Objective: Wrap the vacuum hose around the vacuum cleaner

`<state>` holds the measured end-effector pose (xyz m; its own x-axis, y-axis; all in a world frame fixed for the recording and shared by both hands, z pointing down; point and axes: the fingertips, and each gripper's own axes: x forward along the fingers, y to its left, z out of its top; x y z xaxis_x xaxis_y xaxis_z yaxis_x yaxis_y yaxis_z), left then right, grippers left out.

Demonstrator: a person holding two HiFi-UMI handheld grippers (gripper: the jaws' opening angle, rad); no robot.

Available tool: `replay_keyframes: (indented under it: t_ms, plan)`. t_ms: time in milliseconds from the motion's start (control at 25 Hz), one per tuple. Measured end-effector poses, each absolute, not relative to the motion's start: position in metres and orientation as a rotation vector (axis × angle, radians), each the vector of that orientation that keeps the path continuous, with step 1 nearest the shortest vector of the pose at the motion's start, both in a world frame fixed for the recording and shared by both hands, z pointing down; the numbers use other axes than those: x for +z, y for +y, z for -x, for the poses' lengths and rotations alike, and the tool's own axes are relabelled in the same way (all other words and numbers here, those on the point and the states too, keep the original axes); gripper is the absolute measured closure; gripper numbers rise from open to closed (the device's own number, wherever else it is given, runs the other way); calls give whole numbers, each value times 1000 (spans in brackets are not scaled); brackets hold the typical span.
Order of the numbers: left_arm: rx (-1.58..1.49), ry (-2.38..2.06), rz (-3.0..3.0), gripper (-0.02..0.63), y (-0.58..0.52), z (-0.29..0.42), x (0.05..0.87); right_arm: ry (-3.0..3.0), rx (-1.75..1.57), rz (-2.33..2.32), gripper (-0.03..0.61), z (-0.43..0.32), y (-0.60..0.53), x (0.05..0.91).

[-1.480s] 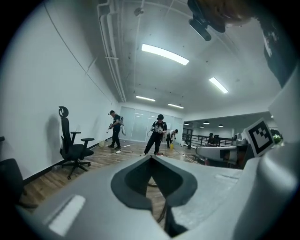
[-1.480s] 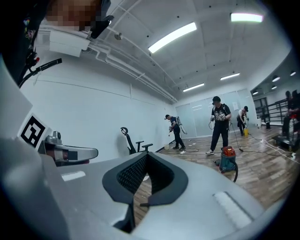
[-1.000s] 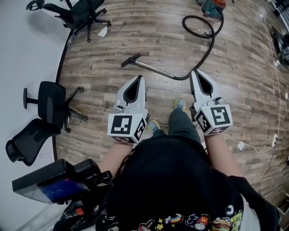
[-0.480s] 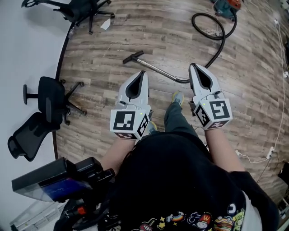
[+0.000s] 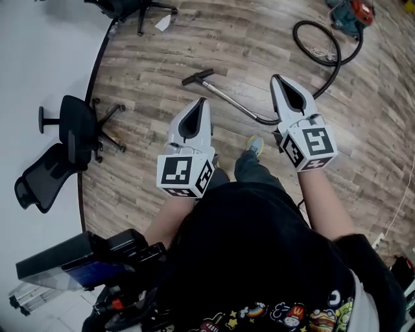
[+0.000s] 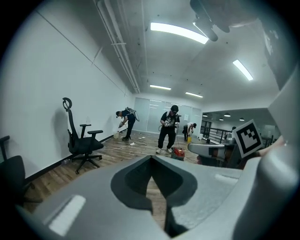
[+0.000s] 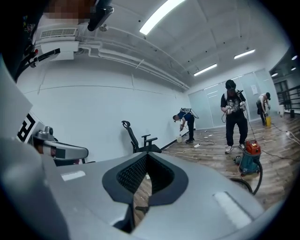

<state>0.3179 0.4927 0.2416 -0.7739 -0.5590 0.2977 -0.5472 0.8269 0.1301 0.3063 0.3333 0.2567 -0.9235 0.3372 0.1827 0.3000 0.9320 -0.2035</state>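
Left tongs [image 5: 203, 102] and right tongs [image 5: 276, 78] are both clenched shut on nothing. The vacuum hose [image 5: 318, 63] is sprawled in a loop on the floor, well ahead, by the vacuum cleaner [image 5: 353, 11]. If it gets yanked by the wand [image 5: 224, 97], the cleaner could probably be dragged or the loop kinked.
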Motion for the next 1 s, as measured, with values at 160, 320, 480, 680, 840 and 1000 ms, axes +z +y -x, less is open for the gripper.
replay_keyframes:
  t_ms: [160, 320, 480, 680, 840, 1000]
  plan:
    - [-45, -2681, -797, 614, 494, -298, 248, -2872, 268, 488, 552, -287, 327, 265]
    - [-44, -2677, -784, 614, 501, -276, 251, -2868, 276, 487, 552, -271, 332, 268]
    - [-67, -2655, -811, 614, 507, -246, 258, -2862, 263, 466, 552, -251, 340, 270]
    - [-100, -2590, -873, 614, 518, -197, 276, -2832, 257, 393, 552, -223, 361, 283]
    - [-118, -2486, -938, 614, 524, -155, 312, -2768, 233, 317, 552, -192, 382, 309]
    - [-148, -2388, -964, 614, 529, -116, 372, -2712, 212, 270, 552, -154, 402, 356]
